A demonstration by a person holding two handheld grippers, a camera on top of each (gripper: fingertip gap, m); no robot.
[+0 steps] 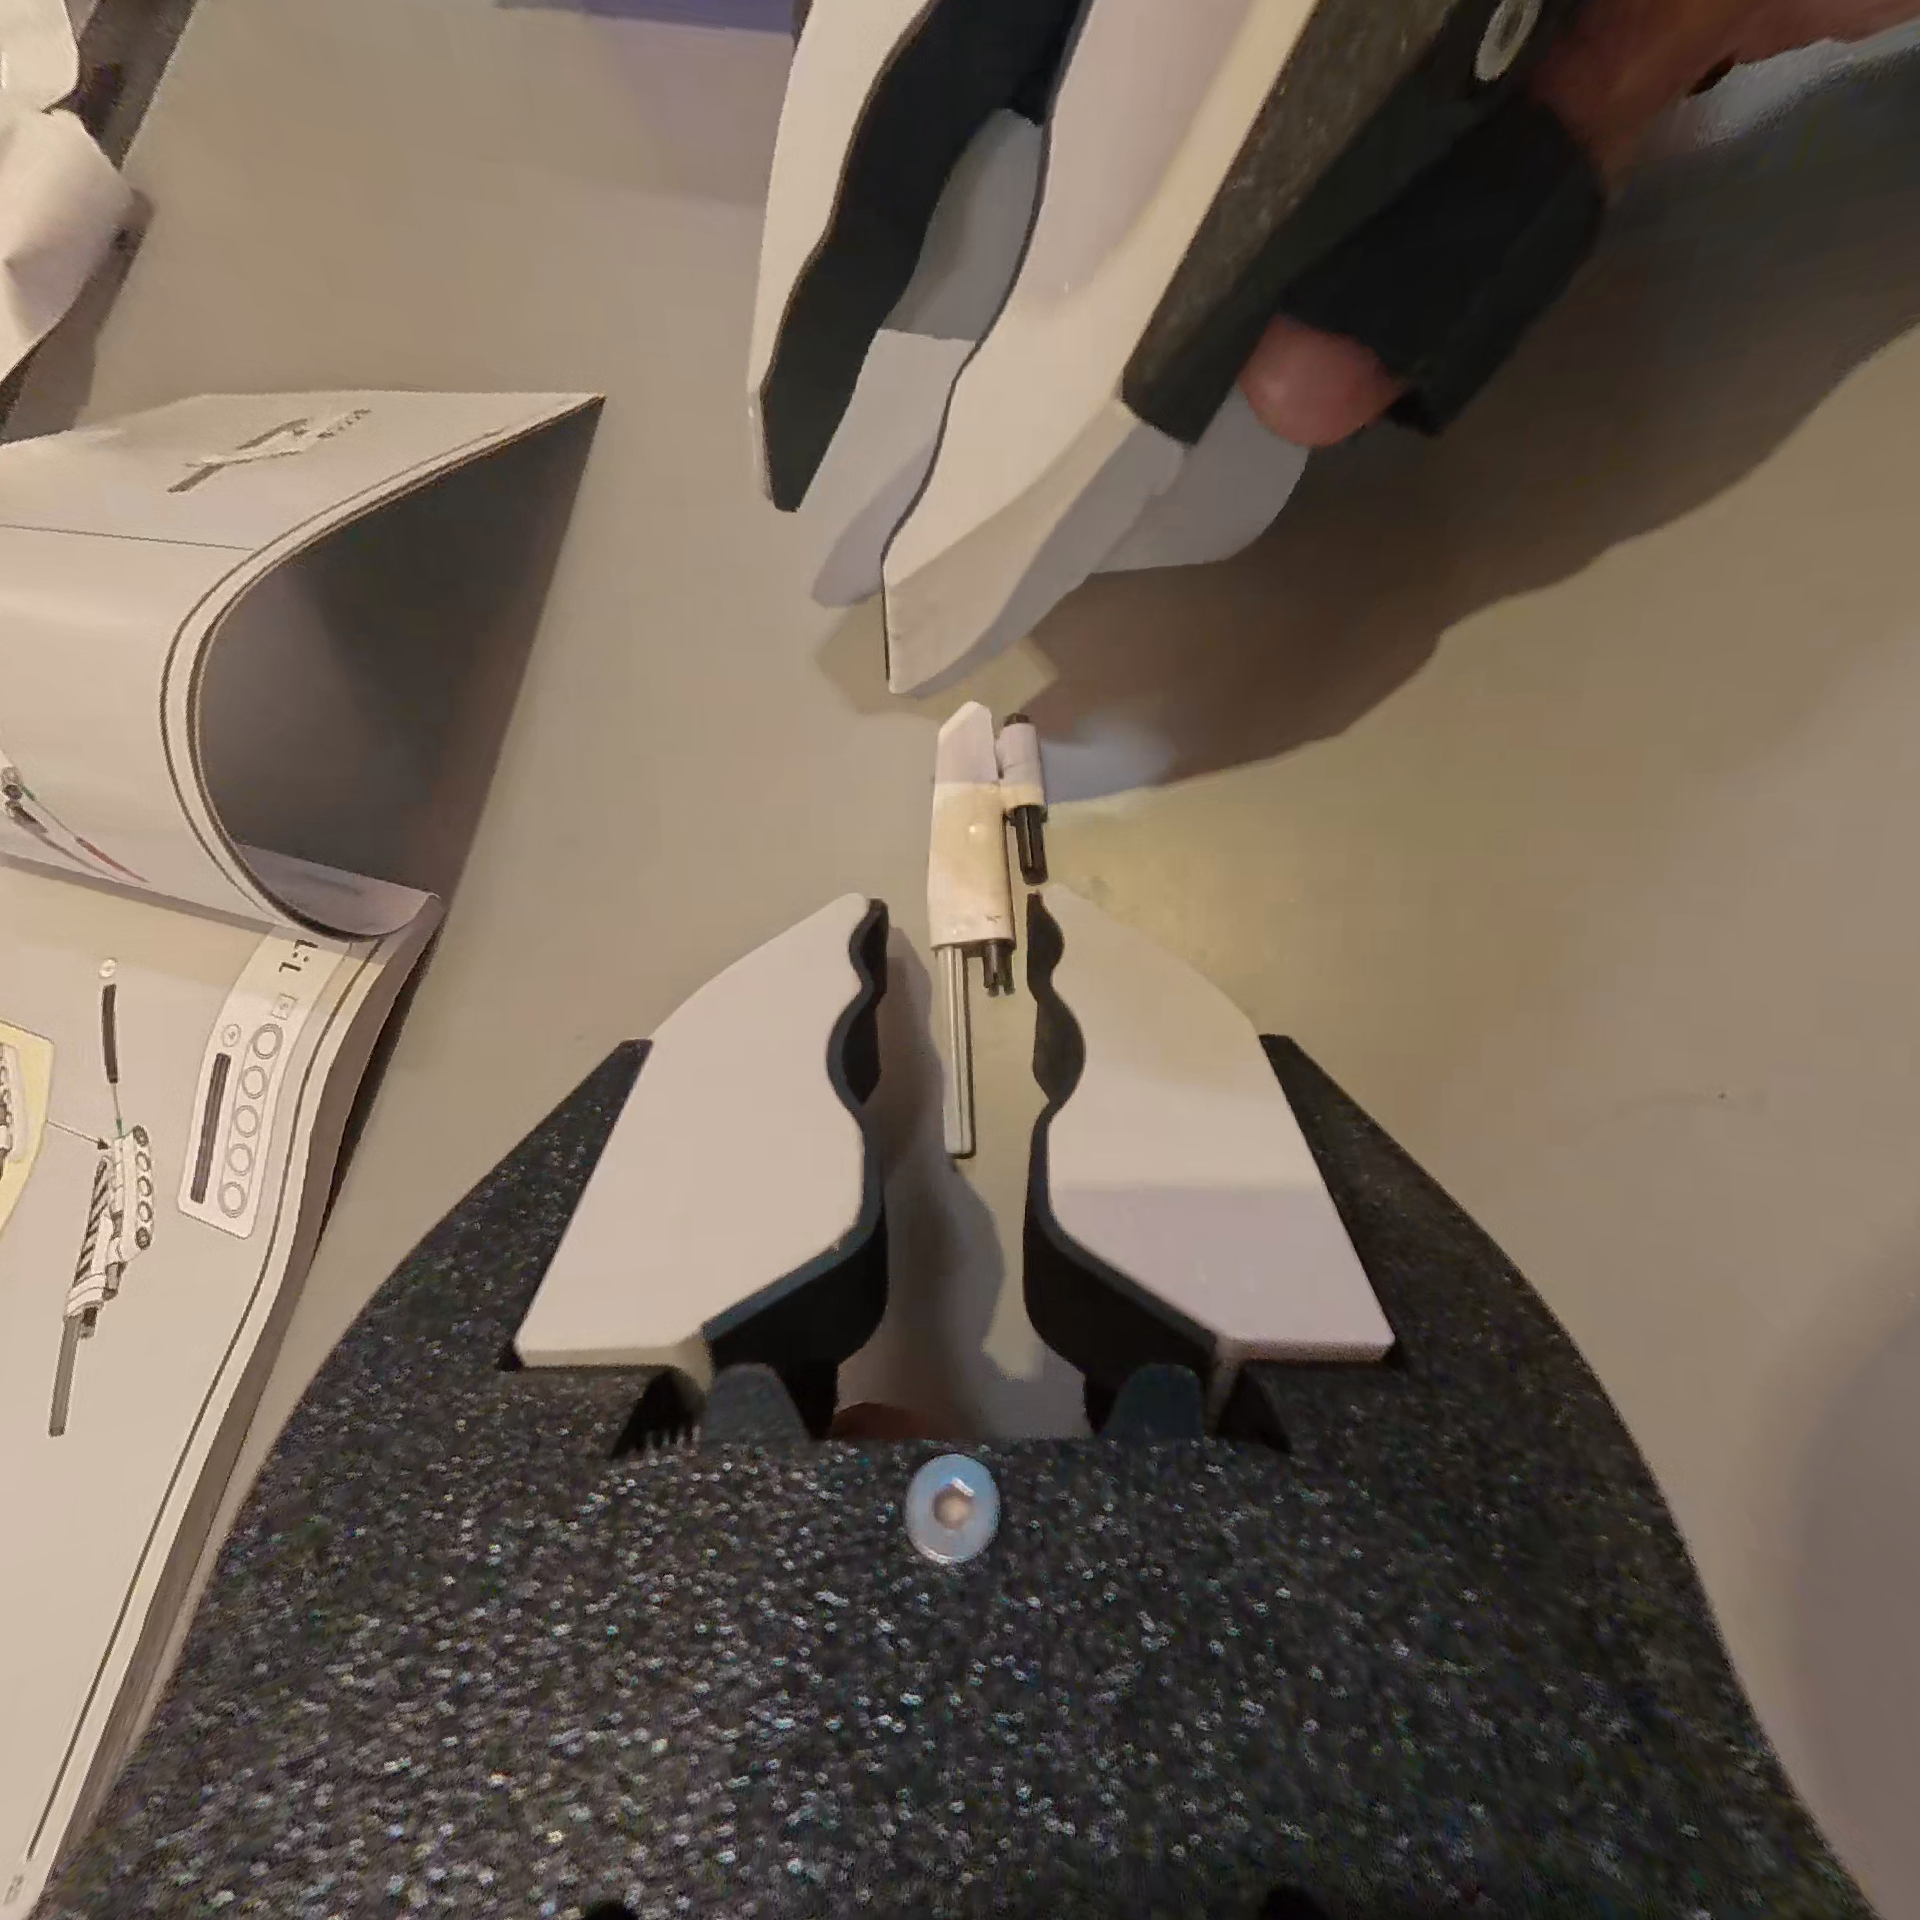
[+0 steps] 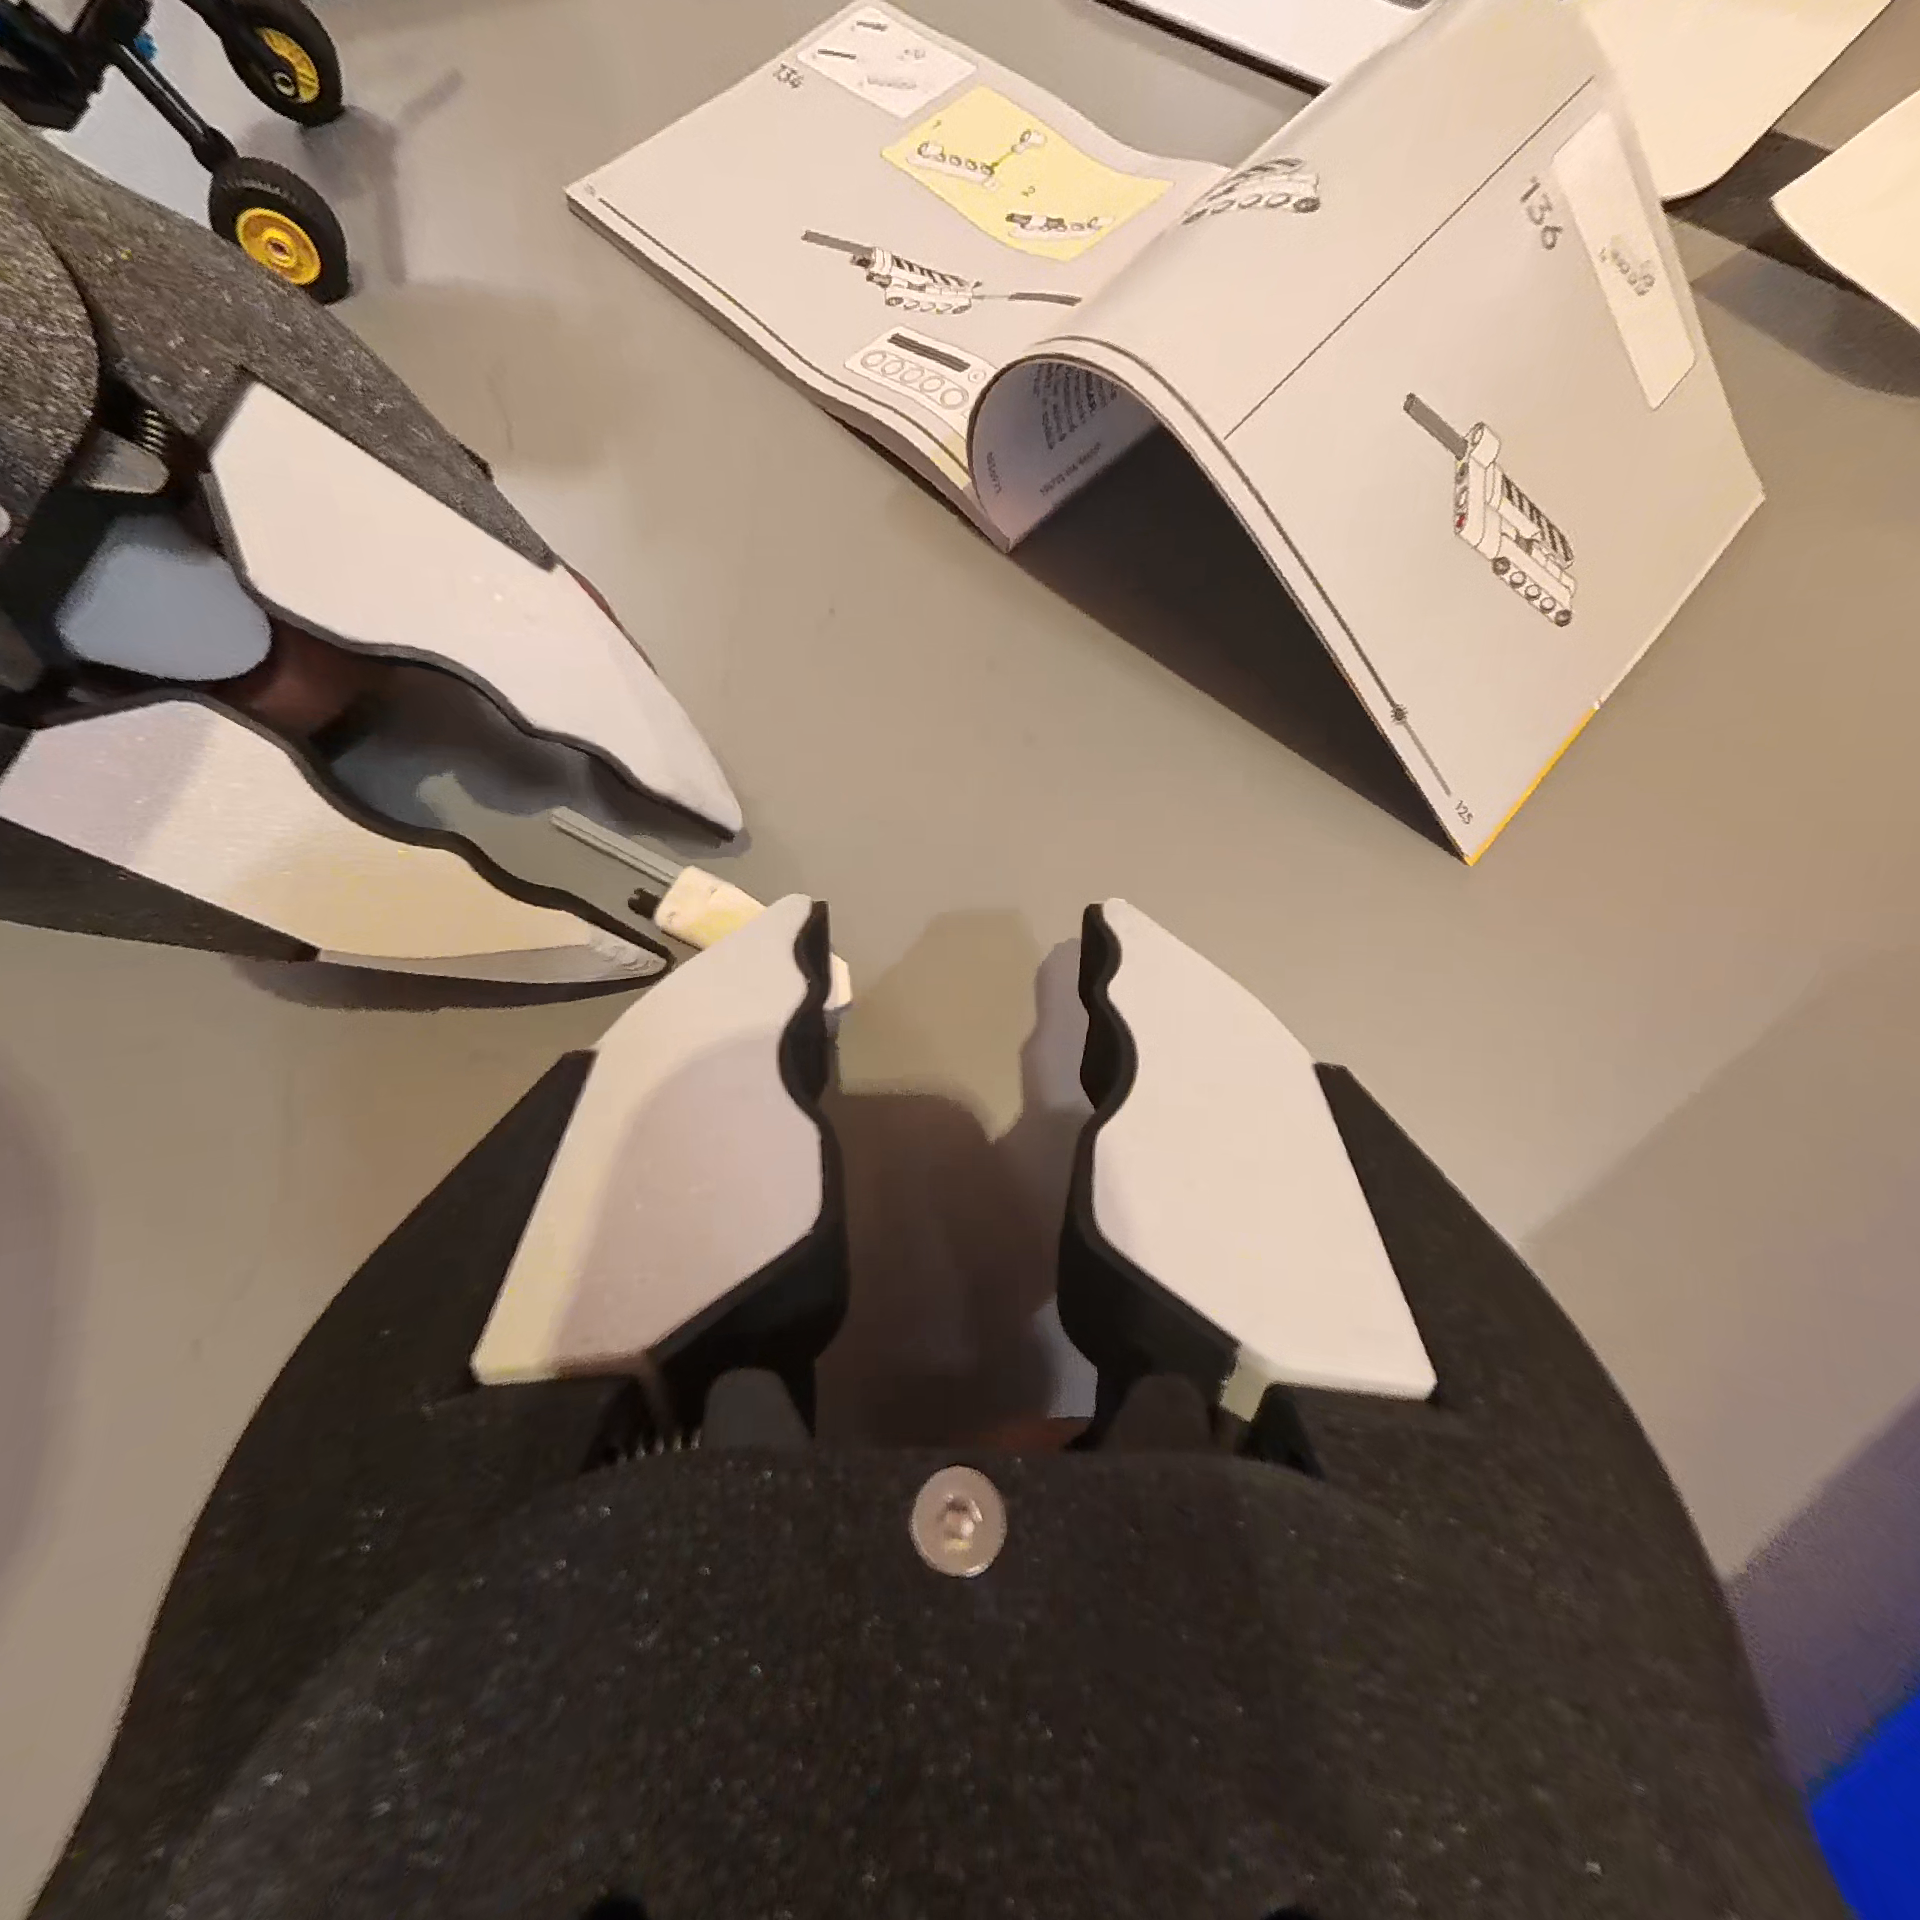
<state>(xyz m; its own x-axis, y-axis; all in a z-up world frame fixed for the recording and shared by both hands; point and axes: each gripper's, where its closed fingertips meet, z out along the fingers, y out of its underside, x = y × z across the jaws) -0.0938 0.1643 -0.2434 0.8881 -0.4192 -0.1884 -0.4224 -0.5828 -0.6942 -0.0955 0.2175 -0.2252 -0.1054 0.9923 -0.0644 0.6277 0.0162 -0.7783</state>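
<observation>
**Two open claws flanking a small white part on the grey table**

While both claws are hovering low over the grey table (image 1: 1558,1039), a small white part (image 1: 971,852) with a grey axle (image 1: 961,1060) and black pins is lying flat between them. In the left wrist view the left gripper (image 1: 956,914) is standing with its fingers apart; the axle is running back between them toward 6 o'clock, and a gap is showing between each pad and the part, so nothing is being squeezed. The white body is reaching out toward 12 o'clock, past the fingertips.

The right gripper (image 2: 956,920) is also standing with its fingers well apart and bare table between them. Its left fingertip (image 2: 800,925) is sitting over the far end of the white part, which is showing at about 10 o'clock from that tip; whether it is touching cannot be told.

An open instruction booklet (image 2: 1039,260) is lying at 1 o'clock in the right wrist view, one page arching upward. A toy vehicle with yellow-hubbed wheels (image 2: 275,234) is standing at 11 o'clock, well apart.
</observation>
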